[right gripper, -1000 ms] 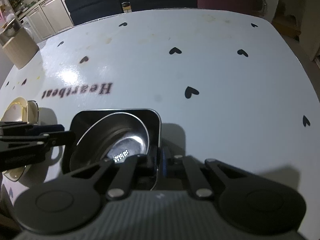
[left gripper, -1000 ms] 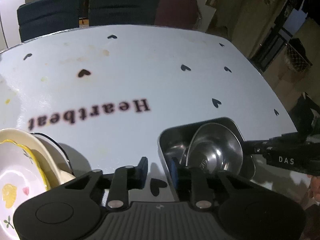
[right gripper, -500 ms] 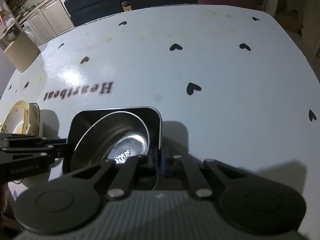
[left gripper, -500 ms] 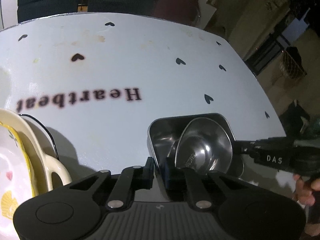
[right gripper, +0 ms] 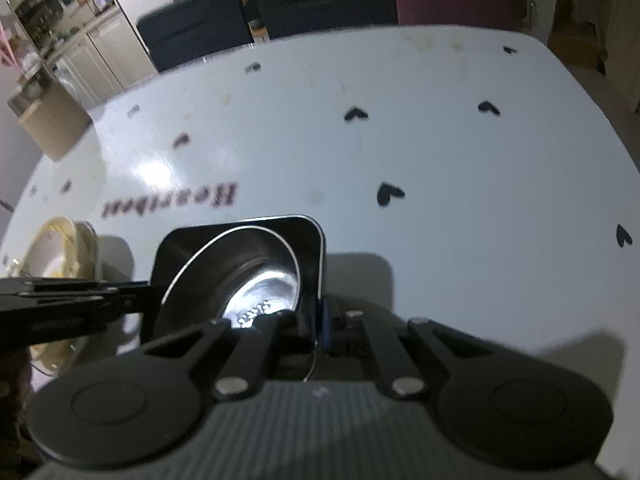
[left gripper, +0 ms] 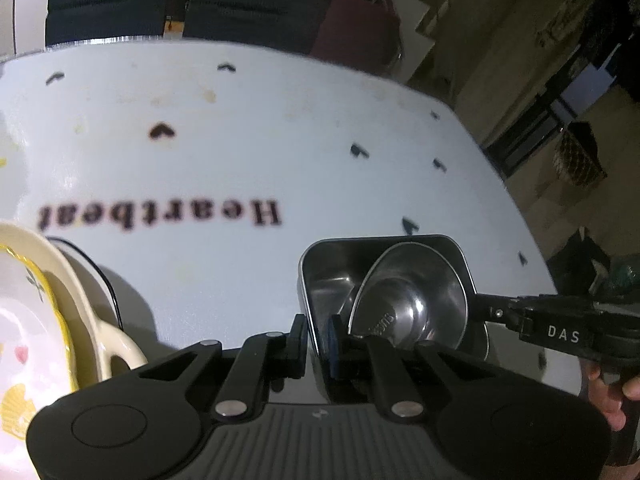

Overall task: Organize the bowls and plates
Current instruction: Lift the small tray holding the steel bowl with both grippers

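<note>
Left wrist view: left tongs (left gripper: 318, 330) and right tongs (right gripper: 320, 320) each pinch opposite walls of the square stainless steel container (left gripper: 316, 264) holding a round steel bowl (left gripper: 416, 300), steadying it over the white heart-print counter (left gripper: 240, 160).

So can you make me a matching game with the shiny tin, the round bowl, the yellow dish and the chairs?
Things:
1. square tin
2. round bowl
3. yellow dish
4. chairs

Places:
A. leaning inside the tin
B. behind the table's far edge
C. pinched on both sides by gripper jaws
D. at the table's left end

Pairs: 1-C, 2-A, 3-D, 4-B
</note>
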{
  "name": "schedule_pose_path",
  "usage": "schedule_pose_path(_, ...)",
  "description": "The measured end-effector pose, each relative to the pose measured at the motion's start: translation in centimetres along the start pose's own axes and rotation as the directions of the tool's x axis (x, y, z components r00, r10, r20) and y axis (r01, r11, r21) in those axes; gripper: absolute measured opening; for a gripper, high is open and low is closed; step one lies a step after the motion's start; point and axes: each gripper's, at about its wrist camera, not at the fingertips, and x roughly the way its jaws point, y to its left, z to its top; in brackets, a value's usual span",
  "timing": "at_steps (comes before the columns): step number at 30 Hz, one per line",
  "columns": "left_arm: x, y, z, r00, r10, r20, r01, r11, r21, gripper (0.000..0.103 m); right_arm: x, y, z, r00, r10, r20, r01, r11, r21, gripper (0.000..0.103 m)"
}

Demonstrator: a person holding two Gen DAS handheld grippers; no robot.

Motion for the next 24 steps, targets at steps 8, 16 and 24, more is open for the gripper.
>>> schedule_pose_path(8, -4.4, 0.2, 0.9, 0.99, -0.07, 0.126, 0.075, 0.997, -0.033, 0.011, -3.7, 0.1, 0.2, 0.989, 0.065, 0.131, -0.069, 0.997, 0.021, 0.005)
schedule_pose_path(16, -9.5, 2.2, 1.2, 0.961, -0.115, 0.25, 0.14, 0.987, -0.085, 0.011, -6.0, 1.4, 0.8, 0.959, 0.165, 0.228, -0.17, 0.985, 0.0, 0.006)
schedule_pose_path(24, -14.5, 4.9, 0.2, 0.932, -0.13, 0.338, 0.178, 0.977, -0.114, 0.011, -7.3, 4.1, 1.2, 0.918, 0.247, 0.309, -0.257, 0.966, -0.008, 0.006)
